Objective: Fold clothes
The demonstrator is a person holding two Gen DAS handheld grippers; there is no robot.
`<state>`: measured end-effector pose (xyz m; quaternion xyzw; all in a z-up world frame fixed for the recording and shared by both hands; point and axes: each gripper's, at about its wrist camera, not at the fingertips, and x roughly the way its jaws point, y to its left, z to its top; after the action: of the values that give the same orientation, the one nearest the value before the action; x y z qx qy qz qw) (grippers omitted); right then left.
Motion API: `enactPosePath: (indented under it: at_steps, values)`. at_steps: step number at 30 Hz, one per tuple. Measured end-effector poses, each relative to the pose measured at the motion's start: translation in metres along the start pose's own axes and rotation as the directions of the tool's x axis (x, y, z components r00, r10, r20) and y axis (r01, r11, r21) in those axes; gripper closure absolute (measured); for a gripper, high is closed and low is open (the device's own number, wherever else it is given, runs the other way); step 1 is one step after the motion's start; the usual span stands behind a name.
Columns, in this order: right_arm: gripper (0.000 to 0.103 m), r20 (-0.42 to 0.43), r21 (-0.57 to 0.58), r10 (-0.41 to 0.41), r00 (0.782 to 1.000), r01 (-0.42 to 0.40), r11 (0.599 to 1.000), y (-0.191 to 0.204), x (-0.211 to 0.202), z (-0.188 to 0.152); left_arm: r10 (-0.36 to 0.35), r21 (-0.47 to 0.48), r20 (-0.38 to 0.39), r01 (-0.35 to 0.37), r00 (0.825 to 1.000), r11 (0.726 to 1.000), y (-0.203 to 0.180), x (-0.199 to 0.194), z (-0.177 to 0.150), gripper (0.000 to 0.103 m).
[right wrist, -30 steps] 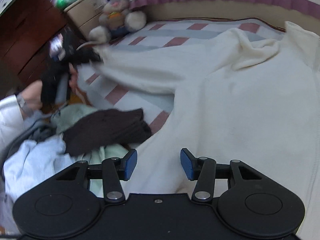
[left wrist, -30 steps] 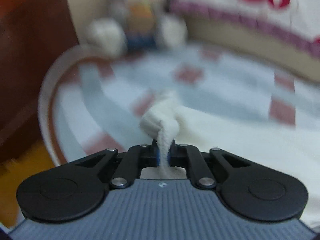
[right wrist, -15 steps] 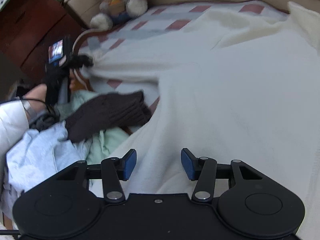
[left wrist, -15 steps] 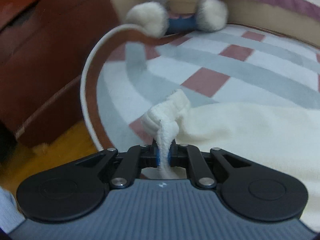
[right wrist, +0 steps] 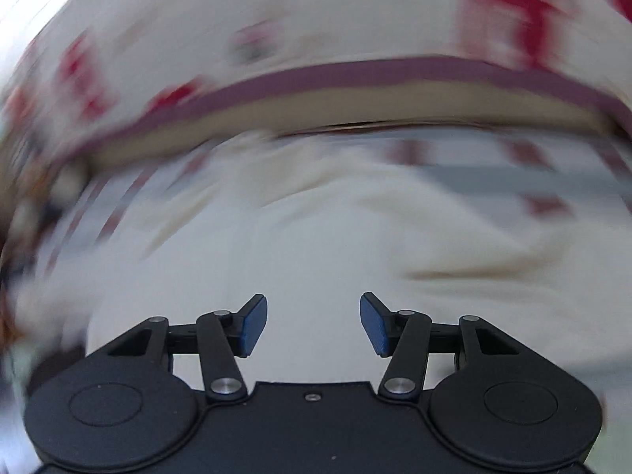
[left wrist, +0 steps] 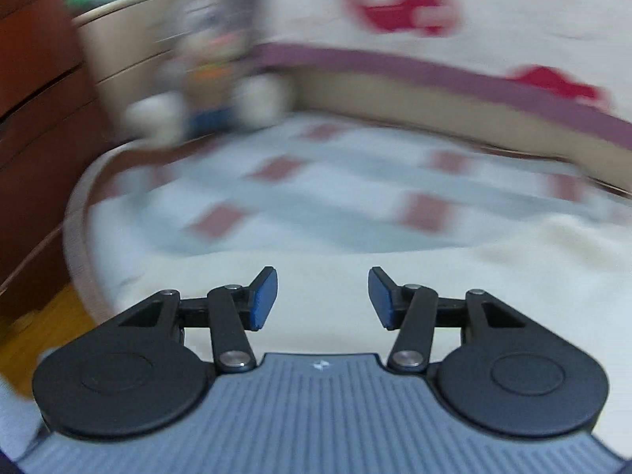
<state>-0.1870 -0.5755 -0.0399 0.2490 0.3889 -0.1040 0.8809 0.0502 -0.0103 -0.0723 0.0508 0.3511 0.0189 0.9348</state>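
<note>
Left gripper (left wrist: 322, 295) just opened, nothing between pads, sweater (left wrist: 316, 272) released flat at 12 o'clock for folding; right gripper (right wrist: 313, 324) likewise spread, empty.

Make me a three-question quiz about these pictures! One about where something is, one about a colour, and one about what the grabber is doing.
1. Where is the cream garment in the left wrist view?
A. spread on the checked bed cover
B. hanging from a hook
C. on the wooden floor

2. What colour are the pads of the left gripper?
A. red
B. blue
C. yellow

3. What is the left gripper doing?
A. pinching a sleeve
B. shut on nothing
C. open, with nothing between its pads

Answers:
1. A, the garment lies flat on the bed cover with its grey and red squares.
2. B, both pad faces show blue against the black fingers.
3. C, its jaws have just been opening and stand apart over the cloth, gripping nothing.
</note>
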Motion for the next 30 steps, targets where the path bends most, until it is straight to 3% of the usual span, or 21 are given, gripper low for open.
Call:
enactPosePath:
  at_steps: [3,6,9,12,14,19,21,23,28,30]
  values:
    - [0.045,0.043,0.200,-0.142,0.989,0.130,0.971,-0.058,-0.017,0.002,-0.157,0.129,-0.018,0.158,0.987,0.979,-0.071,-0.010,0.003,0.053]
    - [0.045,0.101,0.317,-0.246,0.964,0.203,0.926,-0.100,-0.027,0.000,-0.301,0.208,-0.061,0.307,0.952,0.929,-0.140,-0.019,-0.006,0.053]
    - [0.044,0.125,0.361,-0.197,0.972,0.140,0.922,-0.119,-0.016,-0.006,-0.399,0.234,-0.101,0.411,0.911,0.881,-0.199,-0.028,-0.023,0.053]
    - [0.044,0.104,0.285,-0.135,0.985,0.101,0.953,-0.112,0.010,-0.003,-0.466,0.244,-0.150,0.490,0.872,0.837,-0.240,-0.038,-0.043,0.053]
    - [0.045,0.078,0.209,-0.112,0.991,0.094,0.973,-0.100,0.031,0.004,-0.479,0.280,-0.183,0.512,0.859,0.812,-0.253,-0.043,-0.056,0.053]
    - [0.045,0.011,0.109,-0.076,0.997,0.074,0.991,-0.085,0.075,0.018,-0.449,0.357,-0.210,0.496,0.868,0.792,-0.255,-0.045,-0.076,0.053]
    - [0.045,-0.080,0.112,-0.097,0.992,0.105,0.988,-0.087,0.101,0.023,-0.430,0.355,-0.190,0.470,0.883,0.808,-0.245,-0.044,-0.081,0.053]
    - [0.045,-0.111,0.093,-0.145,0.983,0.156,0.983,-0.085,0.119,0.026,-0.397,0.336,-0.175,0.434,0.901,0.836,-0.234,-0.041,-0.083,0.053]
    - [0.046,-0.012,0.037,-0.224,0.974,0.225,0.974,-0.085,0.145,0.050,-0.328,0.272,-0.195,0.372,0.924,0.888,-0.212,-0.026,-0.081,0.053]
    - [0.046,0.049,0.066,-0.286,0.957,0.283,0.957,-0.097,0.152,0.060,-0.302,0.277,-0.195,0.348,0.933,0.896,-0.209,-0.020,-0.079,0.053]
